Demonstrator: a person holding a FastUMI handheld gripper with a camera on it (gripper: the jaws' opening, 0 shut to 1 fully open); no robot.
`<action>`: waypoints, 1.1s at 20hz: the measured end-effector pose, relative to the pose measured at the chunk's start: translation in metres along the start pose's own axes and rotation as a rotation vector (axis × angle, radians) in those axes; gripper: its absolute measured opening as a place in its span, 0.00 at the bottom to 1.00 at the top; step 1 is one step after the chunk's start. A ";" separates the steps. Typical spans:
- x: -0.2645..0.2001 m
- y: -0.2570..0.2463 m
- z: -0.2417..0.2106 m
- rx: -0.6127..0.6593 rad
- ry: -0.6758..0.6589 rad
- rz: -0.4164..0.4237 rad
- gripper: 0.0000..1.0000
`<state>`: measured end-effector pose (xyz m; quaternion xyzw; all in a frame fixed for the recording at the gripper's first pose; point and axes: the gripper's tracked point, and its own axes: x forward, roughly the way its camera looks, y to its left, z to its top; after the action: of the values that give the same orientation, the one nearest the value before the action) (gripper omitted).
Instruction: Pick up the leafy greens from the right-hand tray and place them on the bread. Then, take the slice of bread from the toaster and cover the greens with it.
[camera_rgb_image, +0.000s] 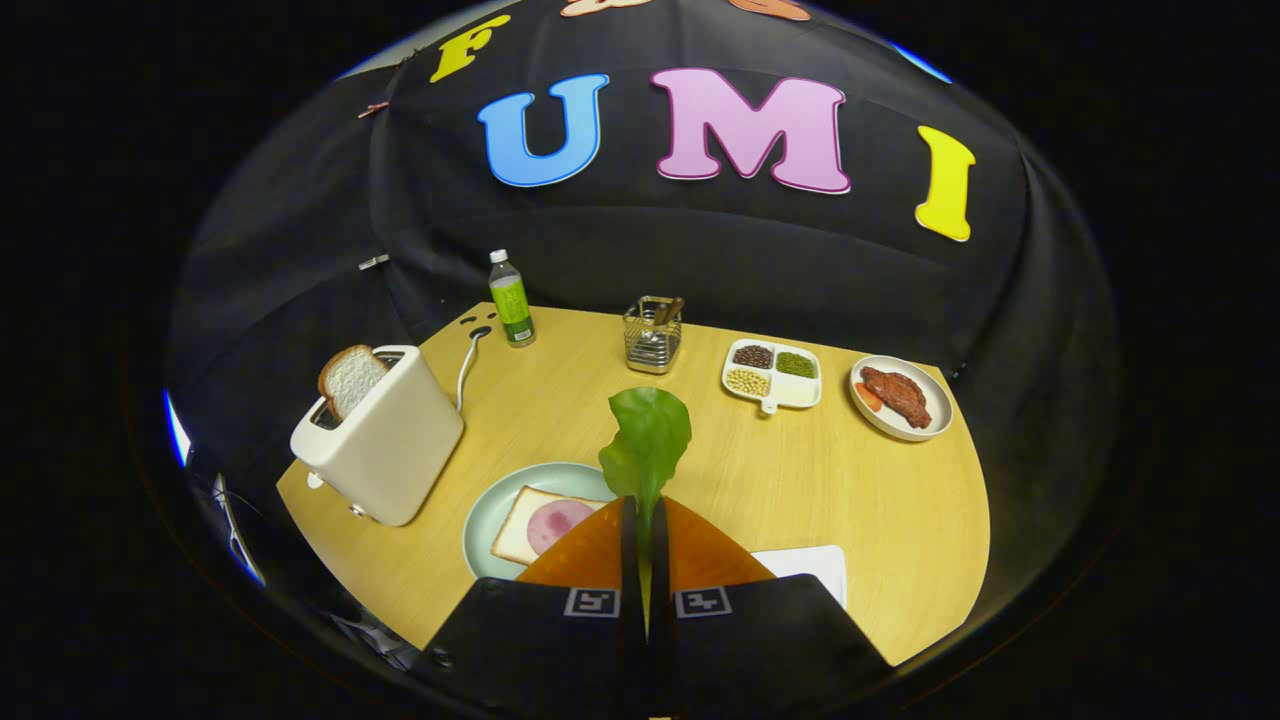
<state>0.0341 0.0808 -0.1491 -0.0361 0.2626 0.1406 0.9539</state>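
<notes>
A smooth, light wood-grain table (560, 410) carries a glossy white plastic-looking toaster (385, 440) holding a porous slice of bread (350, 378). Far back stand a clear plastic bottle (511, 300) and a shiny wire-mesh metal holder (653, 335). The gripper (645, 515) pinches a smooth, waxy leafy greens (648, 440) stem; a glazed pale plate (500, 500) lies near left.

The gripper (645, 515) is held above the table, tilted downward, its two fingers brought almost together with only a thin slit between them. Both press on the stem of the leafy greens (648, 440), whose leaf stands up just ahead of the fingertips.
</notes>
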 end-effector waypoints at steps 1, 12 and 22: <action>0.003 0.009 -0.001 -0.004 0.003 0.011 0.05; 0.061 0.073 -0.032 -0.081 0.086 0.064 0.10; 0.090 0.084 -0.051 -0.089 0.149 0.034 0.21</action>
<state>0.0589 0.1763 -0.2388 -0.0843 0.3270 0.1652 0.9266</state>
